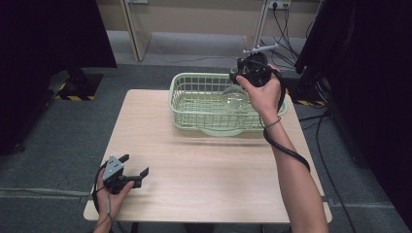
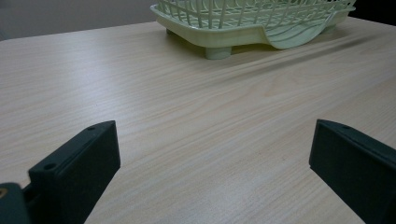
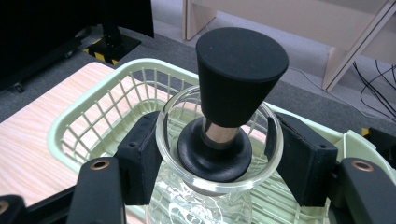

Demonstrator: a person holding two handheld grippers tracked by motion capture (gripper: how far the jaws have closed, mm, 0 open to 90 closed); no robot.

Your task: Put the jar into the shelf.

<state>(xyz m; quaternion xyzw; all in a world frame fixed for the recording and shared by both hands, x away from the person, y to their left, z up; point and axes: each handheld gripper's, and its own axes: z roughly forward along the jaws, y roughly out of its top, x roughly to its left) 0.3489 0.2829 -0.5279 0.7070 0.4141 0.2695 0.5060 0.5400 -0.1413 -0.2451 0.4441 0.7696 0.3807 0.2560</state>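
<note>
While the left gripper rests low on the pale wood-grain table, well short of the basket and near the table's front left corner, its two black jaws stand wide apart with bare tabletop between them. Seen from the left gripper view, the pale green plastic lattice basket sits far ahead on short feet, with a dip cut into its near rim. Over that basket's right part, the right gripper is clamped on the flared glass mouth of a clear glass carafe, one jaw on each side of the rim. A black cone-shaped stopper on a short metal stem stands in that mouth above a black round seal. In the high view the carafe's round body shows inside the basket, below the person's right hand; whether it touches the basket floor I cannot tell. Beyond the basket lie grey carpet, pale wooden furniture legs, loose black cables and black equipment stands with yellow-and-black striped bases.
</note>
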